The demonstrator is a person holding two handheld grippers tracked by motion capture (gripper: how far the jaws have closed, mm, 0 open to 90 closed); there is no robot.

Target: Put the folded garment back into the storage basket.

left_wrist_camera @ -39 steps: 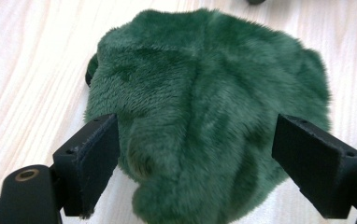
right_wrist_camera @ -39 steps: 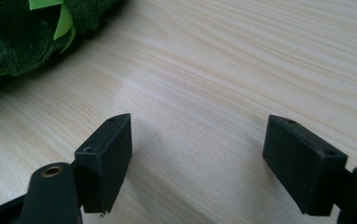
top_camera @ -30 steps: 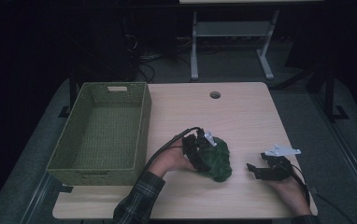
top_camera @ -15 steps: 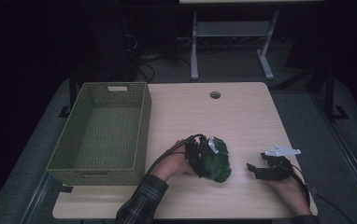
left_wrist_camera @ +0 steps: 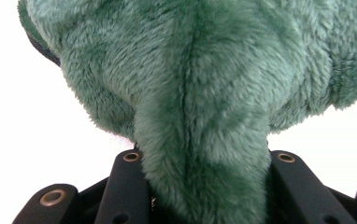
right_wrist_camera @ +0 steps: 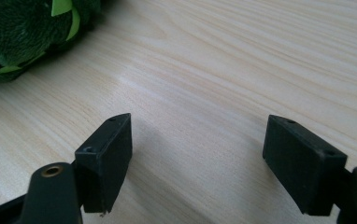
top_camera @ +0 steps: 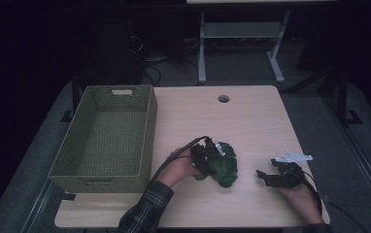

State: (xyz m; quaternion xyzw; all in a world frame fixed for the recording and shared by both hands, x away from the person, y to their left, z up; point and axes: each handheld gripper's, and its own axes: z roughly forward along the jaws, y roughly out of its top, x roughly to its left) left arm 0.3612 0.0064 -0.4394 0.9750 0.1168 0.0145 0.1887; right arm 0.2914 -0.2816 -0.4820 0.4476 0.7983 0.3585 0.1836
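Observation:
A dark green plush toy (top_camera: 226, 166) lies on the light wooden table (top_camera: 256, 126), toward its front middle. My left gripper (top_camera: 211, 157) comes at the toy from the left. Its jaws have just been closing, and in the left gripper view the fuzzy green plush toy (left_wrist_camera: 200, 88) is squeezed between the two black jaws of my left gripper (left_wrist_camera: 204, 161). My right gripper (top_camera: 264, 176) rests on the table to the right of the toy, apart from it. In the right gripper view my right gripper (right_wrist_camera: 197, 140) stands open over bare wood, with the plush toy (right_wrist_camera: 22, 28) at the upper left.
A green woven basket (top_camera: 147, 131) with nothing in it stands on the left of the table, just left of my left hand. A round cable hole (top_camera: 223, 98) sits near the table's far edge. A metal stand and cables are on the dark floor beyond.
The left gripper's jaws have drawn in on the plush toy. Both hands have stayed where they were, and the right gripper is unchanged.

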